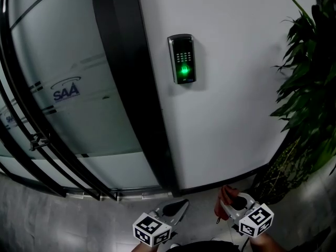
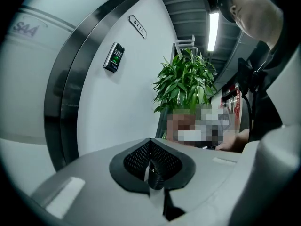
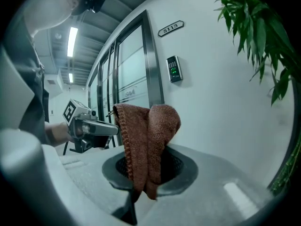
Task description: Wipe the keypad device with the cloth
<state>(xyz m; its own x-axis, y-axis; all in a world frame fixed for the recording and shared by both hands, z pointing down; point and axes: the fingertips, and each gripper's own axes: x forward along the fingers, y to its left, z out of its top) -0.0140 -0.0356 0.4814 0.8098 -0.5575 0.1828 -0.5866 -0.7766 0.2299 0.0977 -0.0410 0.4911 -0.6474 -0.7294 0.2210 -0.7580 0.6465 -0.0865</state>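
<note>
The keypad device (image 1: pixel 181 58) is mounted on the white wall, its dark face lit green at the bottom; it also shows small in the left gripper view (image 2: pixel 114 57) and the right gripper view (image 3: pixel 174 69). Low in the head view, my right gripper (image 1: pixel 224 206) is shut on a folded brown knitted cloth (image 3: pixel 146 145), whose red-brown edge (image 1: pixel 227 195) pokes out. My left gripper (image 1: pixel 176 210) is beside it, shut with nothing between its jaws (image 2: pixel 153 171). Both are well below the keypad and away from the wall.
A dark curved door frame (image 1: pixel 131 88) and frosted glass panel (image 1: pixel 63 88) stand left of the keypad. A tall leafy potted plant (image 1: pixel 310 88) is at the right. A room number plate (image 3: pixel 170 28) sits above the keypad.
</note>
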